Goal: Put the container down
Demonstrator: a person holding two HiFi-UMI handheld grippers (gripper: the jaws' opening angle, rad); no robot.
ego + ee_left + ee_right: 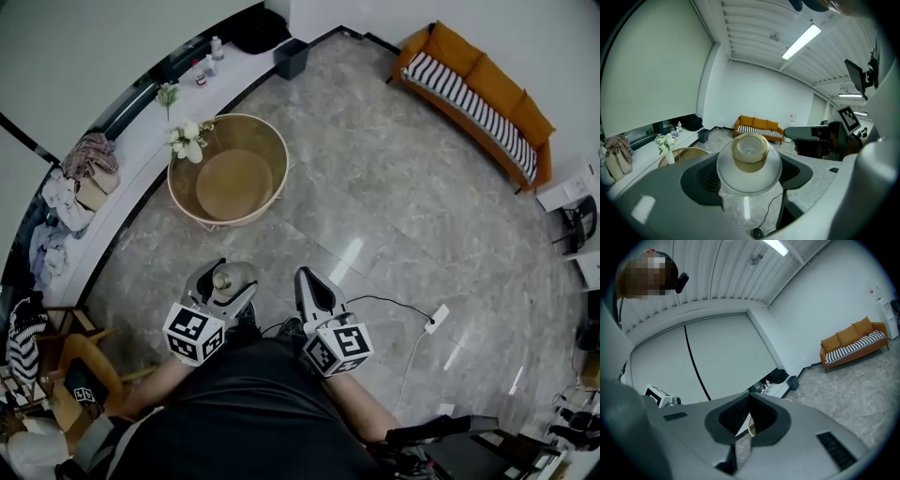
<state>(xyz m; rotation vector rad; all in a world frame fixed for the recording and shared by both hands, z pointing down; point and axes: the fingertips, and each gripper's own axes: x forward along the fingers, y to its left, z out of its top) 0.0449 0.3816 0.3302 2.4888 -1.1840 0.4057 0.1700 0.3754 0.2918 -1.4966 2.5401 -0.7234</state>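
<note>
The container (pixel 749 153), clear with a tan lid, is gripped between the wide-spread jaws of the left gripper (pixel 223 279), up off the floor (pixel 403 206), near the person's body. Nothing is put down yet. The right gripper (pixel 312 281) is seen just right of it, jaws together, empty. A round table (pixel 277 178) is seen far left; lowering and release are judged left to do

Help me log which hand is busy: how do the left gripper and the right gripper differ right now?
The left gripper has its jaws spread wide and clamped on a clear container with a tan lid. The right gripper has its jaws closed together with nothing between them. In the head view, the left gripper's tip looks broad, while the right gripper's tapers to a point. Both are held close in front of the person, above the grey floor.
</note>
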